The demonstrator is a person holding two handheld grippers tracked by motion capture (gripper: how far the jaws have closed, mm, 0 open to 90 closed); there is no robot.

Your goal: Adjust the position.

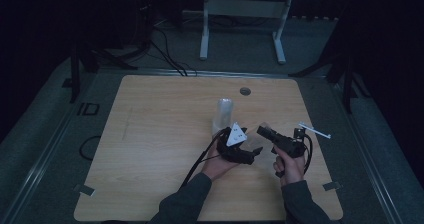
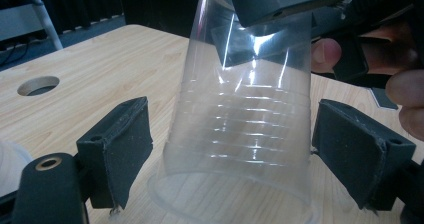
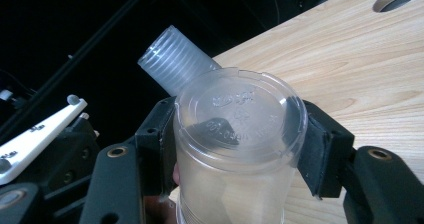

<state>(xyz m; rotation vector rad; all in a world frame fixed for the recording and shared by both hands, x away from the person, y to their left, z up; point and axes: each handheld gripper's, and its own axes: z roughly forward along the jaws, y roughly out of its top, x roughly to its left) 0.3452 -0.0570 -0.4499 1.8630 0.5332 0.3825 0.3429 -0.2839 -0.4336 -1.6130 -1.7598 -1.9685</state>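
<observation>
Up close, at the wooden table (image 1: 150, 134):
Clear plastic cup (image 2: 245, 129): upside down, tilted, held up between both grippers near the table's middle.
Right gripper (image 3: 240, 144): jaws clamped on the cup's base end.
Left gripper (image 2: 235, 149): jaws apart around the cup's rim end, pads clear of it.
Stack of cups (image 1: 224, 115): upright, just behind the left gripper.

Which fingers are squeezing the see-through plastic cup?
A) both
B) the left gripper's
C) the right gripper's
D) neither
C: in the right gripper view, the right gripper has its fingers pressed on both sides of the cup, while in the left gripper view the left gripper stands open around it with gaps.
</observation>
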